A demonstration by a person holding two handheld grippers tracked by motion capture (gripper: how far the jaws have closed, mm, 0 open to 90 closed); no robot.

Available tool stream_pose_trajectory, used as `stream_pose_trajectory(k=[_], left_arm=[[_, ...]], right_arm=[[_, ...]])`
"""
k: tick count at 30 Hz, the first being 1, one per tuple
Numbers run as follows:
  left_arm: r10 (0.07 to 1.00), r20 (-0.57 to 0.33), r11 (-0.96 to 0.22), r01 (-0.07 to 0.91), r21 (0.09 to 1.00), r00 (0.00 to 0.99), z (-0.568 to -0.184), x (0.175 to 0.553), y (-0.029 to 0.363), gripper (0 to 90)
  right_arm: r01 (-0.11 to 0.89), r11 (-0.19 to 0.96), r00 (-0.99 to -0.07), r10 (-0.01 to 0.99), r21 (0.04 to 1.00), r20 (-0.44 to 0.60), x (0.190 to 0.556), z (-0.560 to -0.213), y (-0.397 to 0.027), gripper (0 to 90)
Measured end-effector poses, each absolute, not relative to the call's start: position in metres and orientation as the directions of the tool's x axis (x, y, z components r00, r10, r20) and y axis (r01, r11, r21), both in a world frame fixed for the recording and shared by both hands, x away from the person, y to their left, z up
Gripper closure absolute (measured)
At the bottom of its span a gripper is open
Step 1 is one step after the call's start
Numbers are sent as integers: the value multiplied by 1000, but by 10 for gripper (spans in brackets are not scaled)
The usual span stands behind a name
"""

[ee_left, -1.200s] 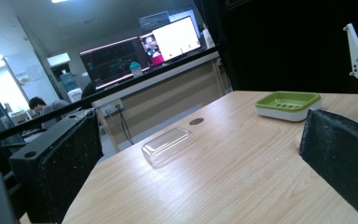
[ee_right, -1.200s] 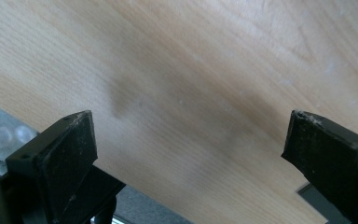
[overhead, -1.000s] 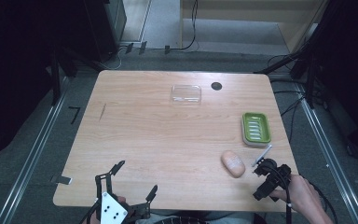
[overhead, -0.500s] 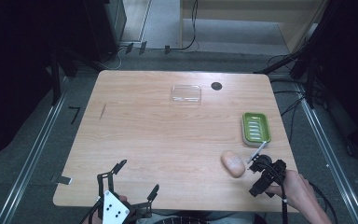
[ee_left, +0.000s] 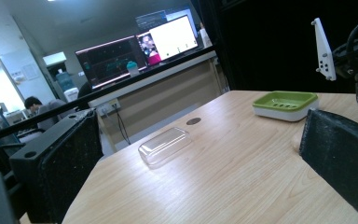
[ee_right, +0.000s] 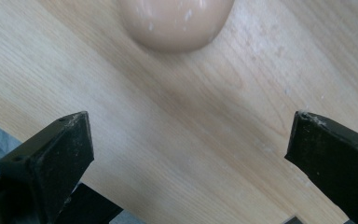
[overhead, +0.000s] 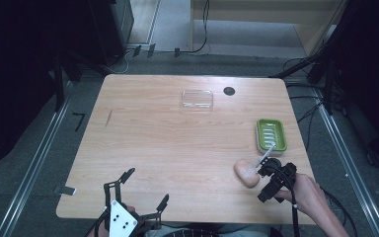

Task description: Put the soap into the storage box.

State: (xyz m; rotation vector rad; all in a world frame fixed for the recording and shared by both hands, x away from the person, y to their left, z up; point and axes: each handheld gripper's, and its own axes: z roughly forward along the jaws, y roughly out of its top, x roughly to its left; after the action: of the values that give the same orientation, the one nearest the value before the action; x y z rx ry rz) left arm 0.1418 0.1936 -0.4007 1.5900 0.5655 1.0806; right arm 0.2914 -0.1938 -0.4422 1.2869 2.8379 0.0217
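Note:
A peach-coloured soap bar (overhead: 246,173) lies on the wooden table (overhead: 177,148) near its front right. My right gripper (overhead: 266,174) hovers just right of the soap, pointing down, held by a hand (overhead: 308,195). In the right gripper view the soap (ee_right: 175,23) sits beyond the right gripper (ee_right: 189,126), whose jaws have just been opening; they stand wide apart with only bare wood between them. My left gripper (overhead: 146,186) rests open at the front edge. A green soap dish (overhead: 271,135) stands behind the soap.
A clear plastic lid (overhead: 197,99) lies at the back middle, with a small dark round spot (overhead: 229,91) beside it. In the left gripper view the lid (ee_left: 164,145) and the soap dish (ee_left: 285,103) lie ahead. Cables run along the floor to the right.
My right gripper has moved left and away from the front edge, closing in on the soap bar. The soap, the dish and the left gripper have stayed put.

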Motion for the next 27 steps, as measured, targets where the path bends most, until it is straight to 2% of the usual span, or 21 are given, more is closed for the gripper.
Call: stream_pose_trajectory(k=[27], left_arm=[[808,347,-301,-173,938,476,-401,142,195,0]], right_arm=[[750,659,-660,751,53,9,322,-440,-161,0]])
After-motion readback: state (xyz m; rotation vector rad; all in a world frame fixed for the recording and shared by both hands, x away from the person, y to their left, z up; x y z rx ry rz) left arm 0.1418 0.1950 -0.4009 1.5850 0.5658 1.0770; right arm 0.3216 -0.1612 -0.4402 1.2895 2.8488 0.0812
